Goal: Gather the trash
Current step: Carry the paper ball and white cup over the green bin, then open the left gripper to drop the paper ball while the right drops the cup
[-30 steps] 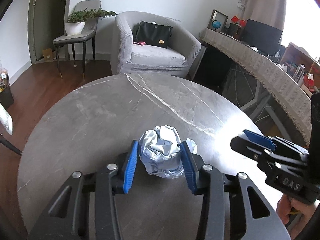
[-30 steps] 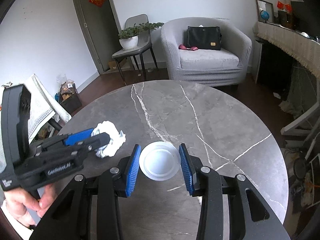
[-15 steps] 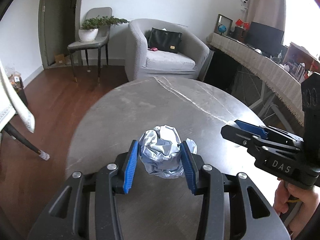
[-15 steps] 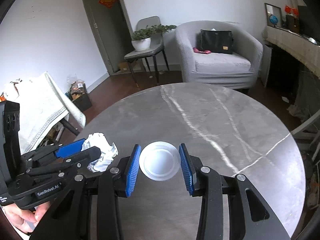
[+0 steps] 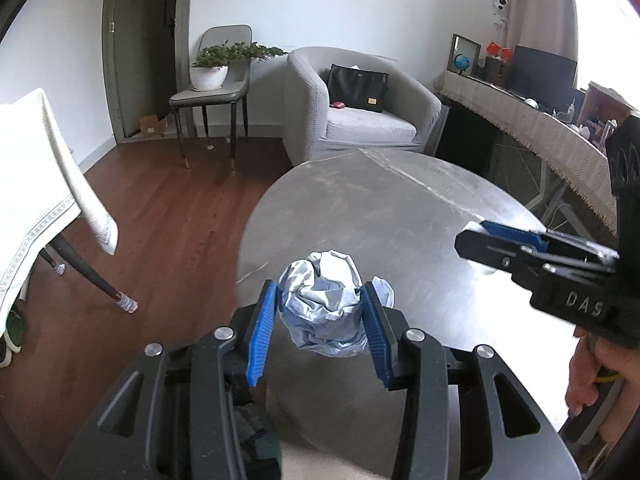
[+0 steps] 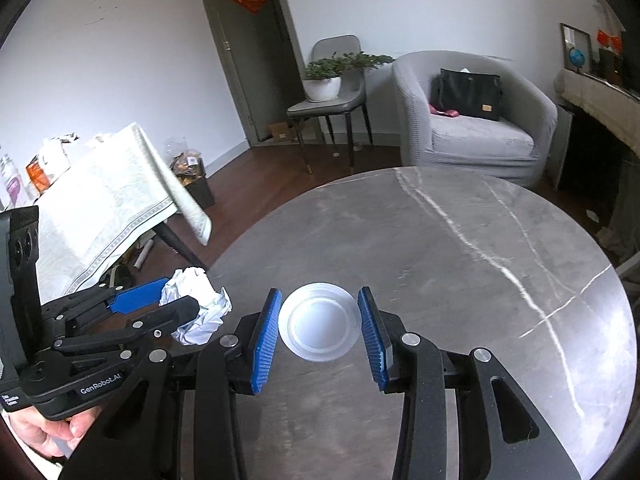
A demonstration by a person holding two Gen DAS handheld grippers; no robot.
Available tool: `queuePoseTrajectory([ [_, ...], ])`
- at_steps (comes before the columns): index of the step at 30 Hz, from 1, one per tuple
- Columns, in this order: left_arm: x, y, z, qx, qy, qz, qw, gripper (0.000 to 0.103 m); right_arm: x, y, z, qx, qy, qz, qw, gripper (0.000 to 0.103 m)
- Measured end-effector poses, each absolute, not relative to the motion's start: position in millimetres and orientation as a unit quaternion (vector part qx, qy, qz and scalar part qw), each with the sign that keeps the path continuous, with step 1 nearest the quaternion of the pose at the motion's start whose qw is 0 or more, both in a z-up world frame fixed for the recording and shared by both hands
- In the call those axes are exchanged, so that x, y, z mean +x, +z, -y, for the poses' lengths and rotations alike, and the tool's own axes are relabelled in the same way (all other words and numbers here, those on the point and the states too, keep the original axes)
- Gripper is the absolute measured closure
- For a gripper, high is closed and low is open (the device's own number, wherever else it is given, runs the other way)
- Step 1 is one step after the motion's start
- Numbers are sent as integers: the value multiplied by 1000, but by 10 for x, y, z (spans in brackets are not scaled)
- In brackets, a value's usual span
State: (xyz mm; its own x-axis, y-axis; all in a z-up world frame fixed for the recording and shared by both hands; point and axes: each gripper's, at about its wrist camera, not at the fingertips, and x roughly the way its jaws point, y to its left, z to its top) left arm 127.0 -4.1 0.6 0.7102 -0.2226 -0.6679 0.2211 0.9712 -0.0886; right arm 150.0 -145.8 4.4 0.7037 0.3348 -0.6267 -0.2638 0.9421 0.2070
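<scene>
Right, left gripper [image 5: 320, 316] pinching crumpled paper ball [image 5: 326, 300], right gripper [image 6: 319, 328] clamped on white lid [image 6: 319, 328], both seemingly lifted over round grey table [image 6: 460, 240].

Both wrist cameras sit close behind their own blue-padded fingers, angled down over the round grey marble table [image 5: 400, 208]. Both views share the grey upholstered armchair [image 6: 472, 128] across the room.

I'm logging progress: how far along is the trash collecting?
Both pieces are picked up: left gripper clamps the crumpled paper ball, right gripper clamps the white plastic lid, above the round table. Dropping them remains; no bin shows.
</scene>
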Motion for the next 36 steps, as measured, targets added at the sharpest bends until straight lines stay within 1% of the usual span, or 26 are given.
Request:
queuePoseTrajectory([
  [7, 1057, -14, -339, -10, -103, -363, 926, 58, 1373, 61, 1017, 30, 192, -345, 918, 63],
  [14, 950, -174, -719, -15, -85, -381, 920, 58, 1312, 11, 642, 10, 212, -348, 913, 63],
  [21, 913, -460, -1093, -29, -65, -424, 903, 58, 1222, 35, 234, -8, 239, -340, 910, 63],
  [30, 926, -814, -1510, -28, -35, -483, 874, 57, 1263, -29, -222, -20, 265, -349, 898, 63],
  [34, 912, -891, -1626, -32, -37, -498, 866, 54, 1315, -88, -454, -25, 277, -357, 892, 63],
  [36, 895, -908, -1667, -33, -41, -501, 864, 48, 1341, -129, -565, -29, 280, -362, 889, 63],
])
